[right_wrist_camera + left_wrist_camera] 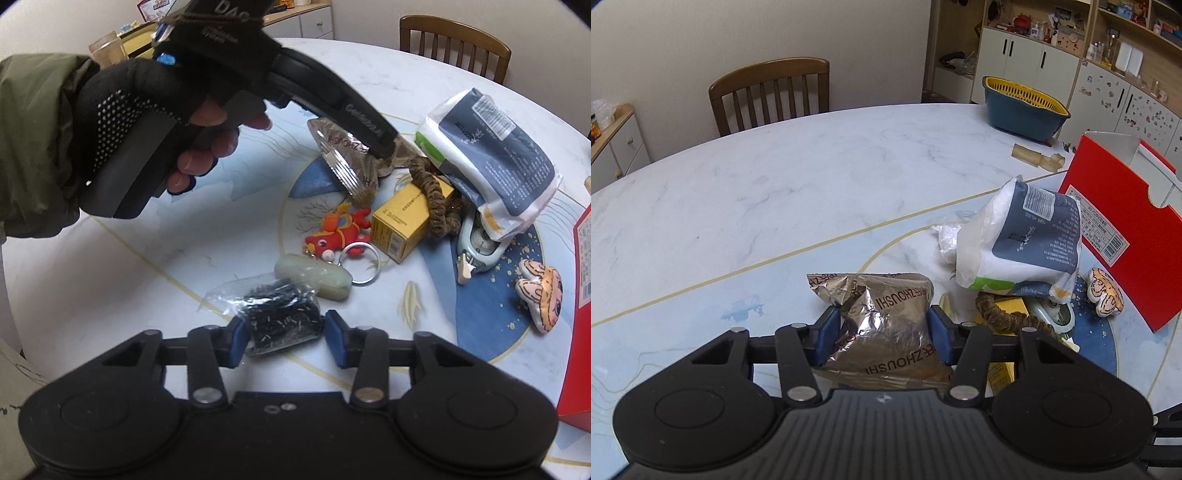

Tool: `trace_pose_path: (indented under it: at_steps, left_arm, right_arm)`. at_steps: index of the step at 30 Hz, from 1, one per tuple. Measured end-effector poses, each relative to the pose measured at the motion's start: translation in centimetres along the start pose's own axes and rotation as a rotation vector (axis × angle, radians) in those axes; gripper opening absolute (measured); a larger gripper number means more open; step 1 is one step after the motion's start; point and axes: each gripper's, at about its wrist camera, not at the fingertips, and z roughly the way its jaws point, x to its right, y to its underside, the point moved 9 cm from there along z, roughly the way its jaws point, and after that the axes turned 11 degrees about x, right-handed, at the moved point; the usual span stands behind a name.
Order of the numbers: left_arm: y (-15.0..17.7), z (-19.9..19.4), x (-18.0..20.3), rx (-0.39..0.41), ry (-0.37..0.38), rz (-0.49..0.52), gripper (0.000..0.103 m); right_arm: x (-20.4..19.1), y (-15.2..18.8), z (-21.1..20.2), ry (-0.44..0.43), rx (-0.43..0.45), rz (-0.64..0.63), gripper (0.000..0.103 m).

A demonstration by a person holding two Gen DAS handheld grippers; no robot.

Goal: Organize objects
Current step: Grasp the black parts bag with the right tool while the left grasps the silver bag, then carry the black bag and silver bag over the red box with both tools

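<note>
Left gripper (884, 332) is clamped on the foil snack bag (882, 314), both blue pads pressing its sides, bag lifted above the marble table (775, 184). Right gripper (284, 338) is partly spread around the clear bag of black screws (280, 314) (contact with the pads unclear), which lies on the table just beside the pale green bar (314, 275). Tissue pack (495, 162) leans over the yellow box (402, 221), with the red carton (1123, 229) nearby.
</note>
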Motion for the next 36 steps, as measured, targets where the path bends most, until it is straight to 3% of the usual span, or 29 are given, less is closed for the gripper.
trace_pose_path:
  at_steps: [12,21,36]
  left_arm:
    - [1.1,-3.8,-1.4,-0.008,-0.047,-0.118,0.050]
    - [-0.1,-8.5,0.0,0.037,-0.039,-0.174,0.050]
    - [-5.4,-12.5,9.7,0.128,0.090,-0.173,0.050]
  right_arm:
    - [2.2,-0.8,-3.7,0.005,0.056,0.081,0.033]
    - [4.2,-1.8,-6.4,0.021,0.134,0.128,0.033]
    - [10.5,-3.2,-14.4,0.130,0.233,0.187,0.033]
